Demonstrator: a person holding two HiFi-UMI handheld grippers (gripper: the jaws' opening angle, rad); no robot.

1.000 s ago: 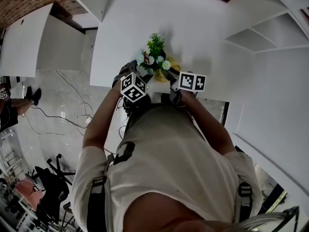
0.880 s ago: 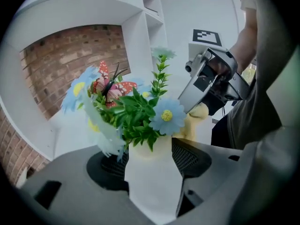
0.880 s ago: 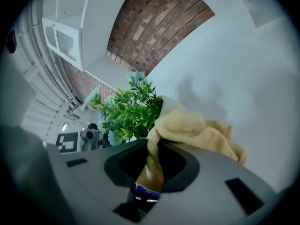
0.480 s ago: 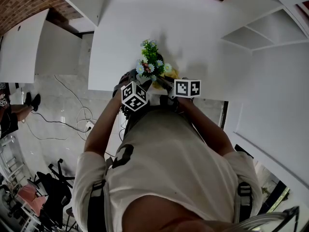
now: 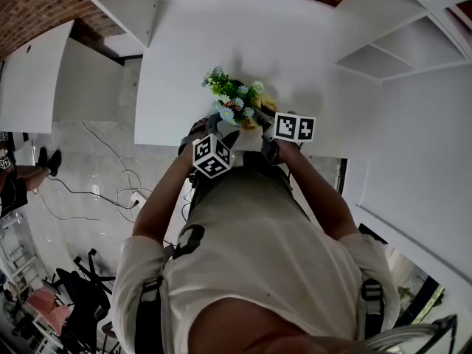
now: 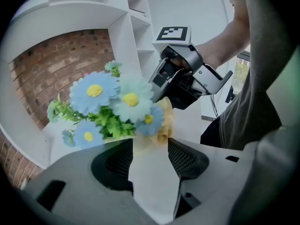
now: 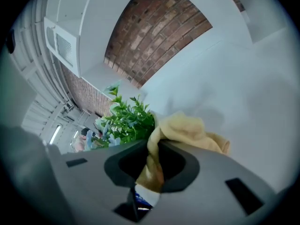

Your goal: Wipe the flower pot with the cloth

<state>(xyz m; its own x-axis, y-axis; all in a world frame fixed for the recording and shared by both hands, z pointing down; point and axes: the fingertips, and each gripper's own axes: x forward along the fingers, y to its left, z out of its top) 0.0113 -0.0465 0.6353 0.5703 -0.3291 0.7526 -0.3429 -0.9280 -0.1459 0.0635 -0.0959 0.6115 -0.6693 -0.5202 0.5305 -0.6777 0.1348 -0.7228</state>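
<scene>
Flower pot (image 6: 152, 191), flowers (image 6: 112, 102) inside, clamped by just-closed left gripper (image 6: 150, 150); right gripper (image 7: 151, 162) clenching cloth (image 7: 187, 130)

Bright, even indoor light, no hard shadows. Head view: heavy fisheye, straight lines bow near the frame edges. White table (image 5: 310, 43) almost blown out, with just a faint soft shadow behind the flowers (image 5: 232, 98) toward the table's far edge; the floor side is dimmer. Both gripper views: round picture, black corners, strong bending. Left gripper view: white pot (image 6: 152, 172) washed out and soft, close foreground out of focus, flowers slightly soft. Right gripper view: cloth (image 7: 187, 130) fairly sharp, pale shadow beside it on the table, near foreground blurry.
</scene>
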